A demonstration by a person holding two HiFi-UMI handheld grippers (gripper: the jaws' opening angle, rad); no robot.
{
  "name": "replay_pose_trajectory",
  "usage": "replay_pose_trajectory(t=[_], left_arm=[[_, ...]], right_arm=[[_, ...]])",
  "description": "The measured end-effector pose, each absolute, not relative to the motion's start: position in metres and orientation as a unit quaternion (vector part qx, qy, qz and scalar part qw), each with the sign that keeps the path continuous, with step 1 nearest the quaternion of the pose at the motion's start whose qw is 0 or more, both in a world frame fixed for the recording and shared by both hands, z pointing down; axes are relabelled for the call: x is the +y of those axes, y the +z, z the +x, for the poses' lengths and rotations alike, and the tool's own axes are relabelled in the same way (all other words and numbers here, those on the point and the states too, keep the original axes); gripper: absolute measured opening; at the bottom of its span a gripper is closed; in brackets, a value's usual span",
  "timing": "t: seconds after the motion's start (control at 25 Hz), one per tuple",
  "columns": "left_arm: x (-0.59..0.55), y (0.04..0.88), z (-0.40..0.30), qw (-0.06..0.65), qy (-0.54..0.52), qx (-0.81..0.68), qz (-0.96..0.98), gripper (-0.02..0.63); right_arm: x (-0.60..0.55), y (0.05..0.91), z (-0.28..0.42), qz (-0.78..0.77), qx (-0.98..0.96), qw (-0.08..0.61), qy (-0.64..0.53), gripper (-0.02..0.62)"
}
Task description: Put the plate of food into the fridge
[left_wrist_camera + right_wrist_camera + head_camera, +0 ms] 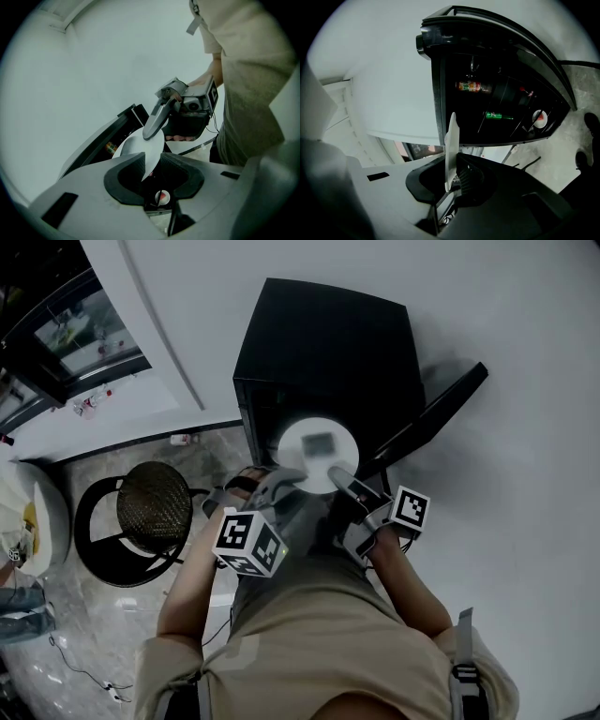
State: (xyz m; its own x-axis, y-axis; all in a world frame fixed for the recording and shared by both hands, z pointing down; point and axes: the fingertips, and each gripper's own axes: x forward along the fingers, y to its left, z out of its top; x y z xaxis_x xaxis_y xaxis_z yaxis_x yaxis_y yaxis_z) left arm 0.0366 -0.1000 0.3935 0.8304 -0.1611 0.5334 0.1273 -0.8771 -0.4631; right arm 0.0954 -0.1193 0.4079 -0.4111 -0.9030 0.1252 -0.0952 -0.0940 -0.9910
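Note:
A white plate with a dark piece of food on it hangs level in front of the open black fridge. My left gripper is shut on the plate's near left rim, and my right gripper is shut on its near right rim. The left gripper view has the plate edge-on between the jaws of the left gripper, with the right gripper's finger lying on the far rim. The right gripper view shows the plate as a thin upright edge in the right gripper, before the fridge's dark inside.
The fridge door stands open to the right. Inside lie a red-labelled bottle and a green can. A round black stool stands on the marble floor at the left. A small bottle lies by the wall.

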Motion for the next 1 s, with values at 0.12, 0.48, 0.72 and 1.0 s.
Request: replay_pose_trajectory(t=[0.12, 0.48, 0.72, 1.0], left_arm=[[-0.1, 0.398, 0.038, 0.241, -0.296, 0.011, -0.924, 0.101], [-0.091, 0.405, 0.035, 0.224, -0.312, 0.003, -0.924, 0.106], [-0.094, 0.416, 0.032, 0.212, -0.32, 0.004, -0.923, 0.107], [-0.099, 0.431, 0.024, 0.199, -0.331, 0.005, -0.922, 0.109]], right_arm=[[-0.12, 0.413, 0.097, -0.426, 0.582, 0.334, -0.607, 0.049], [-0.11, 0.421, 0.095, -0.424, 0.592, 0.327, -0.602, 0.049], [-0.113, 0.43, 0.091, -0.423, 0.598, 0.312, -0.605, 0.049], [-0.121, 0.442, 0.082, -0.418, 0.61, 0.299, -0.603, 0.049]])
